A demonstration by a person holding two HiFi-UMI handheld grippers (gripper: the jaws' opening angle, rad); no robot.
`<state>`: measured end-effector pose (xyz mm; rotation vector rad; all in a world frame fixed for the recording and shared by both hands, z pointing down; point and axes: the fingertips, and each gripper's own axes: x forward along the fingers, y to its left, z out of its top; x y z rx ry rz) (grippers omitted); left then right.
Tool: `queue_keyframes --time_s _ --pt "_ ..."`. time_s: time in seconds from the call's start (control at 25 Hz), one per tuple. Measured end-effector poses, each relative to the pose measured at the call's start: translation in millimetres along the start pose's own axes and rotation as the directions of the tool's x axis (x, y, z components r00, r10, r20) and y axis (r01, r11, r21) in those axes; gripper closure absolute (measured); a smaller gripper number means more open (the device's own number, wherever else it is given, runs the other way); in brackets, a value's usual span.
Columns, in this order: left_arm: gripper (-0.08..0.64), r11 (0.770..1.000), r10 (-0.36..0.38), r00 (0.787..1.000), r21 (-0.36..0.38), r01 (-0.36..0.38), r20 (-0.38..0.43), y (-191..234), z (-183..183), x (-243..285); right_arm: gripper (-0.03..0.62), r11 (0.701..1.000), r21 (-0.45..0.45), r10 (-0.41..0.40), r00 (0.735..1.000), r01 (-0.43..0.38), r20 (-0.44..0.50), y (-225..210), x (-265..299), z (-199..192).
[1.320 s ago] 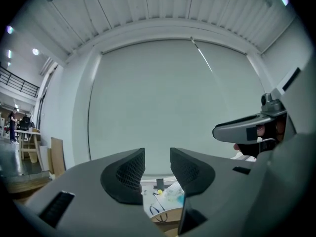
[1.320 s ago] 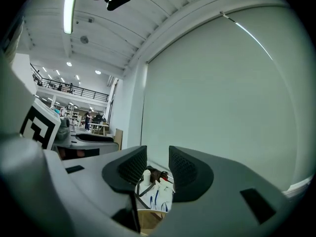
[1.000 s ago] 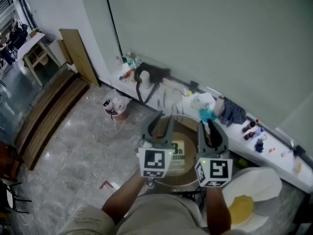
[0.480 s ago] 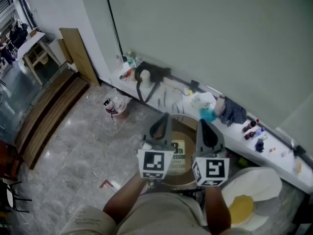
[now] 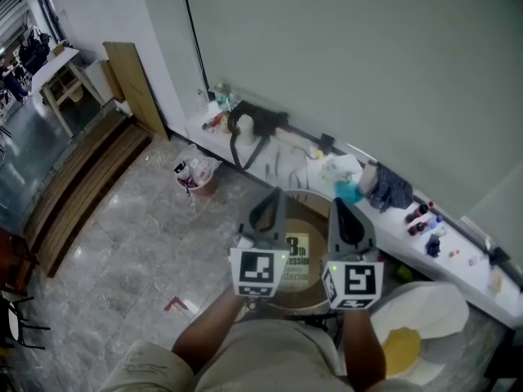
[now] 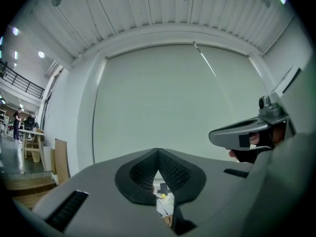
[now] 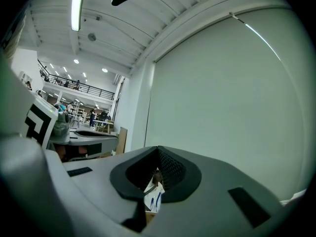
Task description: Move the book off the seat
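Still, the round brown wooden seat (image 5: pixel 315 216) low in the head view carries the pale-covered book with dark print (image 5: pixel 296 256) lying flat on it, where it lay a moment ago, so the book is not yet off the seat. Above it, the left tool (image 6: pixel 157 153) and the right tool (image 7: pixel 158 150), whose jaws stood apart a second ago, are now both clenched on nothing, tips meeting, and aimed at the grey wall. By my reading, neither is placed to take the book until its jaws part and dip toward the seat.
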<state>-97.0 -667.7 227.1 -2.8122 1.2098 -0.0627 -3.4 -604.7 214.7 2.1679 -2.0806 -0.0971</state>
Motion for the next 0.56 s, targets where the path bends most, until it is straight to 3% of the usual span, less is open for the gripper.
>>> queue_keyframes --time_s 0.56 --pt "0.557 1.000 0.021 1.000 -0.012 -0.021 -0.004 7.5 -3.4 -6.0 0.588 1.000 -0.024 0.008 1.000 -0.009 -0.029 3.8 1.2 -7.0"
